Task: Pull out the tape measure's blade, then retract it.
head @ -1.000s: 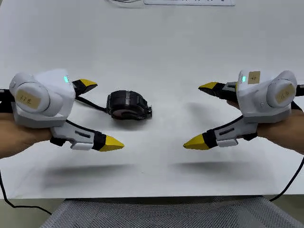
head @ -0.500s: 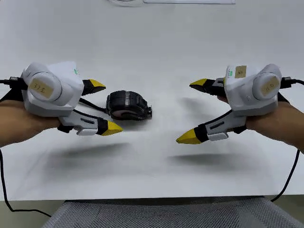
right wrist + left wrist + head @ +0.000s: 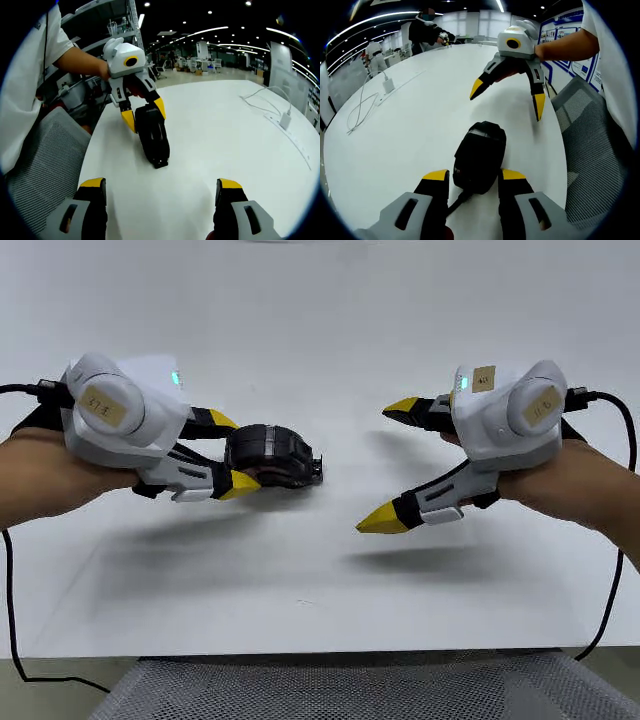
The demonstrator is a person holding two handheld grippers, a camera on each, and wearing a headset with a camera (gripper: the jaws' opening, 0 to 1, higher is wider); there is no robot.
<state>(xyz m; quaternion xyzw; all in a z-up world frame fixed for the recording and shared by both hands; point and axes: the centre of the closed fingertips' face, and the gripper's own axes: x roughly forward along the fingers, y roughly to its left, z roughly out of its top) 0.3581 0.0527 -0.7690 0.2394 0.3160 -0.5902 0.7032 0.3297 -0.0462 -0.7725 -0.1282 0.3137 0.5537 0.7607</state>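
Left gripper [image 3: 235,452] sits low on the white table [image 3: 330,330], its yellow-tipped jaws either side of the black tape measure [image 3: 278,456] at its rear end. Whether they actually pinch the case can't be told from here. The right gripper [image 3: 389,462] hovers well apart on the other side, jaws spread wide, tips pointing towards the tape measure. A dark cable [image 3: 615,570] trails off the table's near edge.

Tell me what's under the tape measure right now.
The tape measure lies directly on the bare white table, flanked by the jaws of the left tool. Its case covers the spot beneath, so anything flat there is hidden.
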